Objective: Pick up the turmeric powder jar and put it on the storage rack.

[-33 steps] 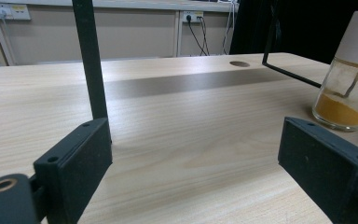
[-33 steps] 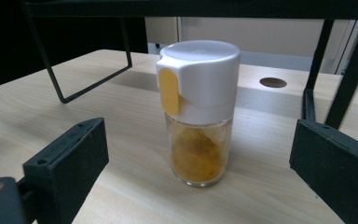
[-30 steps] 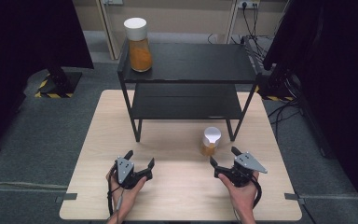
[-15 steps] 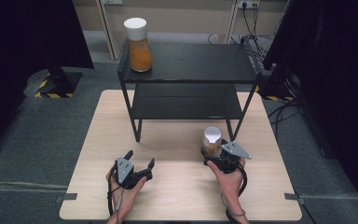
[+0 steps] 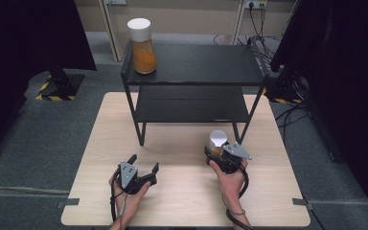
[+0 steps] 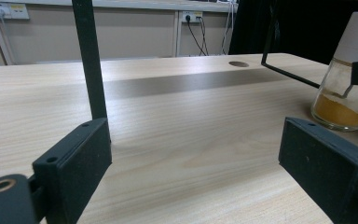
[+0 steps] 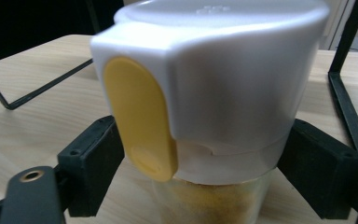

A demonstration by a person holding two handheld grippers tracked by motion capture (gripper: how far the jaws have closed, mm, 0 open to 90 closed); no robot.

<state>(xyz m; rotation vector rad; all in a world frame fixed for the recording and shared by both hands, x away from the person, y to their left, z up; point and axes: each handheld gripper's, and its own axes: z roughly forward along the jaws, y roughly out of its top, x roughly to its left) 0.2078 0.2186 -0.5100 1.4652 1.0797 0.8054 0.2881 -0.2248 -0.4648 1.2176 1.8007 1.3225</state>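
**Right tongs closing around the small jar**

The right tongs (image 5: 216, 154) have just been closing, jaws flanking the small spice jar (image 7: 205, 93) on the worktop (image 5: 182, 201); contact is unclear. Their own view reveals its yellow flip tab (image 7: 140, 116). The left tongs (image 5: 143, 167) rest spread, empty.

jar (image 7: 214, 93): base cut off below, jaws' contact unclear | right gripper (image 5: 219, 154): jaws hidden behind jar

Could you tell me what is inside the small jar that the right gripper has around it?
The small jar holds orange-yellow powder, settled low in the glass. Its white cap with a yellow tab covers the top, so the opening underneath is hidden.
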